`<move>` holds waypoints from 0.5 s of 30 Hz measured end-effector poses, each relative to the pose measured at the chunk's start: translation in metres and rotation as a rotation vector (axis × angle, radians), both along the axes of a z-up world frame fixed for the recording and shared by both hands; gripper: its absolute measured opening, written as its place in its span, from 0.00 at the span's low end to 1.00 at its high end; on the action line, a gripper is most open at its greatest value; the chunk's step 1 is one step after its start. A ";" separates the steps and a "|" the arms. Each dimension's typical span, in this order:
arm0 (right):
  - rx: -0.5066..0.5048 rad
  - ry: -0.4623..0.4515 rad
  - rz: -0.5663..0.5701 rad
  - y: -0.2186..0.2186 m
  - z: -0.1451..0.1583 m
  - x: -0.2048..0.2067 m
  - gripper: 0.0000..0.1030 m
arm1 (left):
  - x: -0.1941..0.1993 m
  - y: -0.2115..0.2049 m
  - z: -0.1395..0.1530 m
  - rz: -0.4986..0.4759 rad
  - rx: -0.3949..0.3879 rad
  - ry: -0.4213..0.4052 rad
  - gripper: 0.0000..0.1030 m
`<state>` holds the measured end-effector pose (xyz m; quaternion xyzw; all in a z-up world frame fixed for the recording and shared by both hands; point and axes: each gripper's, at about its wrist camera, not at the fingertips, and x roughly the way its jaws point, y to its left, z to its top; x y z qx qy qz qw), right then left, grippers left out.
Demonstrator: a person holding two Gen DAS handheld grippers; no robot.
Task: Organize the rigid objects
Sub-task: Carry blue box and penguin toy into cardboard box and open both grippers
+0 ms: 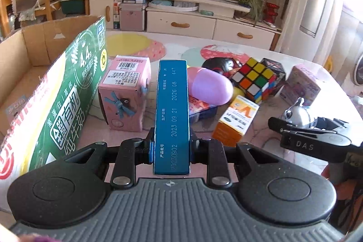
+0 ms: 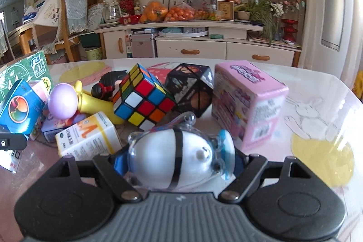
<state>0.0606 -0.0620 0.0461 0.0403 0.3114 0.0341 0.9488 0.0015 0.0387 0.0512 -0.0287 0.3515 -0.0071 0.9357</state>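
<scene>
Long blue cardboard box clamped on narrow sides in left gripper, just right of open green-printed carton. Right gripper closed around clear plastic capsule with white figure, right of carton, near multicoloured puzzle cube.

Left hand-held gripper clamps blue box, beside cardboard carton.

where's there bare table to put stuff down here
Bare table lies right of the pink box, out to the edge. Another strip runs behind the pile, toward the cabinet. The cardboard box looks mostly bare inside. Crowded: around the puzzle cube.
</scene>
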 end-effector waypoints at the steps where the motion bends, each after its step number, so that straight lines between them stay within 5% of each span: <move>1: 0.004 0.000 -0.007 0.001 0.000 -0.003 0.80 | -0.002 0.000 0.002 -0.006 0.001 -0.005 0.29; 15: 0.034 -0.030 -0.067 0.019 0.021 -0.041 0.80 | -0.013 0.011 0.038 -0.057 -0.035 -0.087 0.29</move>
